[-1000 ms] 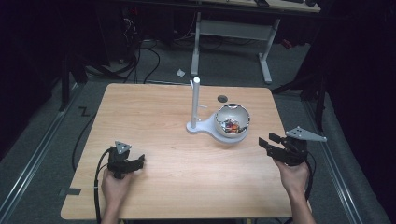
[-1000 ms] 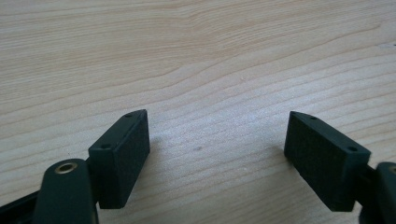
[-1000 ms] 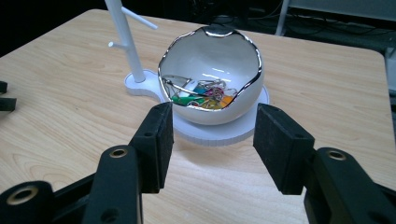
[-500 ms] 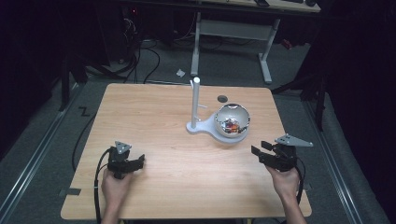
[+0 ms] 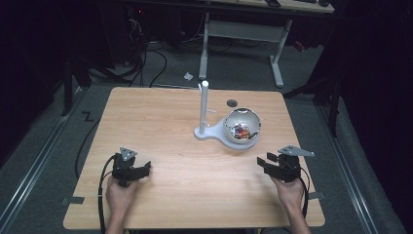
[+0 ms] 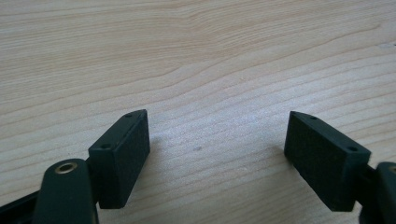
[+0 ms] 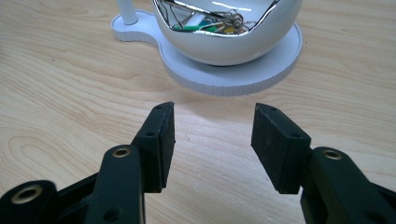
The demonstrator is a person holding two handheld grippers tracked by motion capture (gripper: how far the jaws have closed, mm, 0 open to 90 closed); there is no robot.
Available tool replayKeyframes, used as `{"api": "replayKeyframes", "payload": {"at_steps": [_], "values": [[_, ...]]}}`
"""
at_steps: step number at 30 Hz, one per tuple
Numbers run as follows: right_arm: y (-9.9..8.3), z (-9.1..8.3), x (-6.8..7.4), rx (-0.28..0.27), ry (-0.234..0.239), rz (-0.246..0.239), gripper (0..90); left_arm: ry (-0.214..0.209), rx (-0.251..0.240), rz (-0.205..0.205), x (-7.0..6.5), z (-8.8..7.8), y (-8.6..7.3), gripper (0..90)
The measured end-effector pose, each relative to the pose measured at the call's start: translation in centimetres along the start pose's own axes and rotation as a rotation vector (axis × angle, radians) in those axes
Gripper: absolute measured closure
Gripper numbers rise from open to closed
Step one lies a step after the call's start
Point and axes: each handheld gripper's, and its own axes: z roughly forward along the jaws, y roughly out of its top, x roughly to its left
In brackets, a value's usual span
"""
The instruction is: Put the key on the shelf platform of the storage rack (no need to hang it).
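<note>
Grippers low over the table, both of yours open and empty.

Your left gripper [image 5: 130,168] sits well to the near left of the bowl [image 5: 242,126], jaws spread wide over bare wood on the table [image 5: 160,117]. Your right gripper [image 5: 278,165] rests near and to the right of the bowl, jaws parted and aimed at its white base [image 7: 233,70], with clear wood between. The bowl sits on that base beside a white upright post [image 5: 204,107] and holds small coloured clips [image 7: 210,21]. A dark round hole [image 5: 232,103] lies just beyond the bowl. Since a second ago your right hand has come inward from the table's edge and nearer the bowl; your left has stayed put.
</note>
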Motion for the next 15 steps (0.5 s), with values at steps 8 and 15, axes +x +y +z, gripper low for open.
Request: {"api": "replayKeyframes", "payload": {"at_steps": [8,15], "values": [[-1.1,1.0,-0.1,0.017,-0.010,0.011,50.8,0.000,0.000,0.000,0.0,0.0,0.0,22.7],[-2.0,1.4,-0.2,0.022,-0.023,0.003,51.4,0.000,0.000,0.000,0.0,0.0,0.0,22.7]]}}
